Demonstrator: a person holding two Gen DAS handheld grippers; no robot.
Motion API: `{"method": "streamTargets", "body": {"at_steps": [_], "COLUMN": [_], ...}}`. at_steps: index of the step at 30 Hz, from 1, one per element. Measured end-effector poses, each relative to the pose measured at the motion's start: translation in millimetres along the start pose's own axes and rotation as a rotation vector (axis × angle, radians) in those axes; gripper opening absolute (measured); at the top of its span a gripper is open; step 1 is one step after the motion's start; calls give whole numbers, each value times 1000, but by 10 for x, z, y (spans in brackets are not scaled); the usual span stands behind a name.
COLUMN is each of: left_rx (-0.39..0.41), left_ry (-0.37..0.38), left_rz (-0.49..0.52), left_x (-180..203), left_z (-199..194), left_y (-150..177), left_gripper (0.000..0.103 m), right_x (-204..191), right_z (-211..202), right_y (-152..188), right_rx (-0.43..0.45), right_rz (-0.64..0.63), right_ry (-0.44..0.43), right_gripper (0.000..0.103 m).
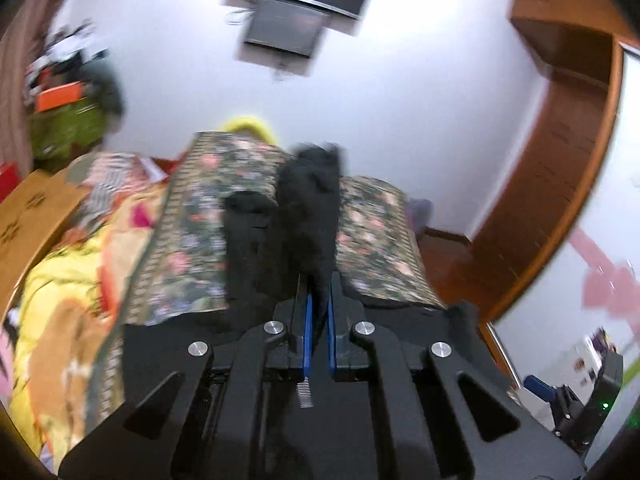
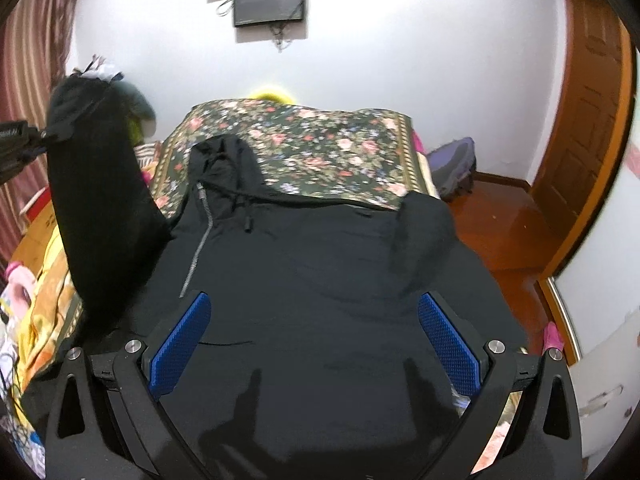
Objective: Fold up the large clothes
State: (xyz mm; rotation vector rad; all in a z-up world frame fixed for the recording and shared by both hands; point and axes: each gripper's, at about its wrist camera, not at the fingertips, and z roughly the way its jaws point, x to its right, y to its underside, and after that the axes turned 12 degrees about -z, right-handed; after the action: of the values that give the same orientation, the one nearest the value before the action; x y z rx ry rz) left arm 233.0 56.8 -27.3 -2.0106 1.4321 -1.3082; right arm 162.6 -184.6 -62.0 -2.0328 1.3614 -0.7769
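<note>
A black hooded jacket [image 2: 312, 264] with a zip lies spread on a bed under a floral cover [image 2: 320, 148]. Its left sleeve [image 2: 100, 200] is lifted high at the left of the right wrist view, pinched by my left gripper [image 2: 44, 134]. In the left wrist view that gripper [image 1: 318, 308] is shut on the black sleeve [image 1: 308, 208], which stands up between the blue pads [image 1: 307, 332]. My right gripper [image 2: 314, 336] hovers over the jacket's body with its blue pads [image 2: 180, 348] wide apart and nothing between them. The right sleeve [image 2: 424, 236] lies folded onto the body.
Yellow and orange bedding [image 1: 68, 312] and a cardboard box [image 1: 28, 216] lie to the left of the bed. A purple bag [image 2: 456, 168] sits on the wooden floor at the right. A wooden door [image 2: 588, 120] stands beyond it. Screens [image 2: 268, 0] hang on the white wall.
</note>
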Motion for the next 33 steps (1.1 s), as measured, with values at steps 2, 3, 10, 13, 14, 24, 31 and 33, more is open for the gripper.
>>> {"method": "streamTargets", "body": {"at_steps": [2, 3, 10, 13, 14, 24, 31, 33], "left_rx": [-55, -79, -402, -516, -541, -466, -264, -201], "left_ry": [32, 38, 32, 12, -5, -11, -51, -125], "left_rz": [29, 38, 92, 127, 152, 293, 328, 358], "left_x": [219, 292, 550, 584, 600, 818, 742, 672], "left_z": [163, 244, 949, 1141, 1181, 898, 722, 736], "left_y": [122, 189, 1012, 1380, 1506, 1485, 1071, 995], "left_gripper": [4, 4, 4, 5, 8, 47, 74, 83], "right_x": [115, 145, 409, 486, 504, 772, 1171, 1327], "right_z": [-39, -49, -69, -38, -30, -6, 64, 105], "right_y": [40, 51, 234, 320, 342, 442, 393, 439], "right_rx": [0, -1, -37, -63, -70, -95, -100, -113], "right_rz": [17, 21, 64, 85, 92, 156, 231, 283], "right_ry": [22, 33, 89, 100, 103, 74, 46, 34], "right_gripper": [103, 103, 103, 103, 103, 103, 103, 103]}}
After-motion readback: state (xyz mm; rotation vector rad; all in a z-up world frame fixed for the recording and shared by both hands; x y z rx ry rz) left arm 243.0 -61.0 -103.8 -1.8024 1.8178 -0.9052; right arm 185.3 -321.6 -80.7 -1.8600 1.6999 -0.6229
